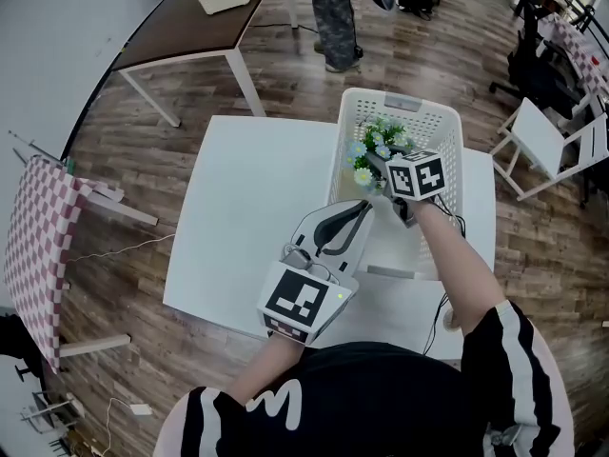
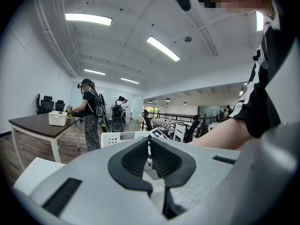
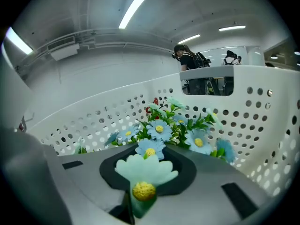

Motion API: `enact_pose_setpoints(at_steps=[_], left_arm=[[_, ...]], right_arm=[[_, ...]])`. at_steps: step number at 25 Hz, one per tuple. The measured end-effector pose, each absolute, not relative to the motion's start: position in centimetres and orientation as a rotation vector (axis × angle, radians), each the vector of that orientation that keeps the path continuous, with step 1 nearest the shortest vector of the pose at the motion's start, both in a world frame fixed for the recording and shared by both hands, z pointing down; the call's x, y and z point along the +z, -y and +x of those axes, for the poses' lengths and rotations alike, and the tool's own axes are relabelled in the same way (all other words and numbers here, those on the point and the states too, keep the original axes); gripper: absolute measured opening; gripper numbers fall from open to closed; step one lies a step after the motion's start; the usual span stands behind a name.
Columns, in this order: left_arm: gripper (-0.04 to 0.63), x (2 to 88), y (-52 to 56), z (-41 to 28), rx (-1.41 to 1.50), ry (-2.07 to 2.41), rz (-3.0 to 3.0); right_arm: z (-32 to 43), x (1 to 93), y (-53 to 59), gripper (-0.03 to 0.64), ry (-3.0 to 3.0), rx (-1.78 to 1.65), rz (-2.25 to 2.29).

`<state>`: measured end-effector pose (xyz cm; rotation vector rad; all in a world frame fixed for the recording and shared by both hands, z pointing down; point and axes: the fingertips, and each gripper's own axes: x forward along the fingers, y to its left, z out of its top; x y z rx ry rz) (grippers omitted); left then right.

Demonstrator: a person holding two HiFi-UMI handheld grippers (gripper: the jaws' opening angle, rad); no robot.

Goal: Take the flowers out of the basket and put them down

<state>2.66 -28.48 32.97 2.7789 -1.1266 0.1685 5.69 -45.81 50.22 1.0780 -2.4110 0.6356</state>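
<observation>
My right gripper (image 1: 379, 173) is down inside the white perforated plastic basket (image 1: 447, 129), which stands on the white worktop (image 1: 238, 217). In the right gripper view its jaws are closed on a pale mint-green fabric flower with a yellow centre (image 3: 145, 172). The rest of the blue and green artificial flower bunch (image 3: 174, 125) lies just beyond it against the far wall of the basket. My left gripper (image 1: 354, 219) hangs beside the basket's near corner, jaws together and holding nothing.

My worry is the grip. The jaws seem to pinch right at the head, just under the bloom, not on a firm stem. If I lift fast, I judge the petals could slip free or tear. I cannot tell whether this flower is joined to the bunch. If it is, the leaves could drag along, catch the basket wall and tip the light basket.

The bloom faces back toward my gripper's camera, petals fanned upward. Its stem is hidden, so I can only guess that the long axis drops away beneath the jaws.
</observation>
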Motion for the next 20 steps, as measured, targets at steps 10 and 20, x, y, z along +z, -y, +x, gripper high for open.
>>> enact_pose_setpoints(at_steps=[10,20], left_arm=[[0.017,33.12,28.47,2.6,0.169,1.13,2.778],[0.017,32.97,28.95,2.59,0.16,1.132,2.777]], right_arm=[[5.72,50.19,45.73,0.044,2.425,0.716,1.086],[5.6,49.72,45.88,0.035,2.422,0.654,1.044]])
